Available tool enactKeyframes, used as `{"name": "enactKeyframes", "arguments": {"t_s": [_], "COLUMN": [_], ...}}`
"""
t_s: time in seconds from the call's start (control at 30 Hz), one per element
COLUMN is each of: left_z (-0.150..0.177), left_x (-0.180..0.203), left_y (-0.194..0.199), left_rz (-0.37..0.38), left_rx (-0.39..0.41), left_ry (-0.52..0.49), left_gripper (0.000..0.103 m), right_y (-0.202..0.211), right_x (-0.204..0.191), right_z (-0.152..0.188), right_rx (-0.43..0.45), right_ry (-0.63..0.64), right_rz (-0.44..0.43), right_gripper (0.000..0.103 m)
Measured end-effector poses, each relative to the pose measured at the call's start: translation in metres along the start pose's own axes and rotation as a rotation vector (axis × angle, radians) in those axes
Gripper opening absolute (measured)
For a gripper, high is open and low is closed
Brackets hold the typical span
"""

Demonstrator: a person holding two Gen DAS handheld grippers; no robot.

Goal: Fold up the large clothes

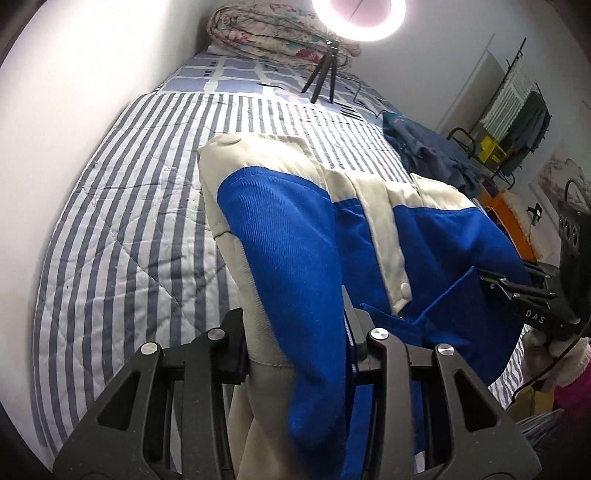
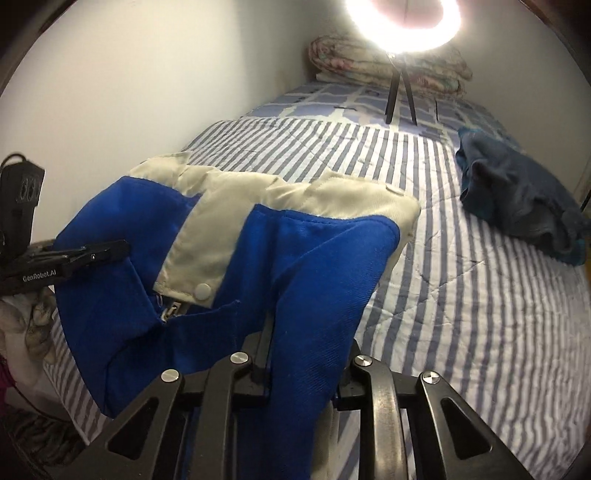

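— While I hold both grips steady, tell me what the left gripper (image 1: 295,354) has.

— Its jaws stand narrow, clamped on a thick fold of the blue and cream jacket (image 1: 295,229). Cream cloth and blue cloth both pass between the pads and hang down under the frame.

— And the right gripper (image 2: 301,373) on my other camera?

— Narrower yet, pinched on a blue fold of the same jacket (image 2: 236,240). From the left camera I see that gripper (image 1: 513,288) at the far right edge of the garment, its tips biting the blue hem, a gloved hand (image 1: 565,350) behind it.

— Where does the jacket sit?

— It is stretched between my two grips, its near edge raised, the far cream part lying on the striped quilt (image 1: 140,206) of the bed. A cream placket with a snap button (image 2: 202,291) runs down the middle, and a zipper end shows just beside it.

— Anything else on the bed?

— A dark blue garment (image 2: 517,199) lies crumpled, well apart from the jacket, near the bed's right side. A ring light (image 2: 402,18) on a small tripod stands further back, before a folded floral blanket (image 1: 273,33).
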State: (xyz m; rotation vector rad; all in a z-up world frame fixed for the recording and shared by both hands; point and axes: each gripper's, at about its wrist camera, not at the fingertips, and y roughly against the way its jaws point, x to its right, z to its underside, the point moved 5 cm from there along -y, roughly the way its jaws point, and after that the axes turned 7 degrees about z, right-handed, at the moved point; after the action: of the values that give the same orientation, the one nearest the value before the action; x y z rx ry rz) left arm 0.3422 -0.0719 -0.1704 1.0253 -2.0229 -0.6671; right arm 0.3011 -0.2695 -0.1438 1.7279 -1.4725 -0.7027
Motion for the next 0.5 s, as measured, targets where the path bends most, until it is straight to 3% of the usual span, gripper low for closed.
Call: {"name": "enactKeyframes", "arguments": {"t_s": [0.27, 0.5], "left_z": [0.004, -0.01], "left_x": [0.038, 0.082], "left_y": [0.006, -0.017], "left_rz": [0.047, 0.1], "left_rx": [-0.004, -0.014], "left_ry": [-0.054, -0.094], "left_gripper": [0.036, 0.035], "right_y": [0.034, 0.046], "right_x": [0.004, 0.047], "right_z": [0.011, 0.022], "right_rx": [0.042, 0.032], "right_ry": [0.06, 0.019], "right_rz": [0.026, 0.046], "right_gripper": [0.017, 0.017]}}
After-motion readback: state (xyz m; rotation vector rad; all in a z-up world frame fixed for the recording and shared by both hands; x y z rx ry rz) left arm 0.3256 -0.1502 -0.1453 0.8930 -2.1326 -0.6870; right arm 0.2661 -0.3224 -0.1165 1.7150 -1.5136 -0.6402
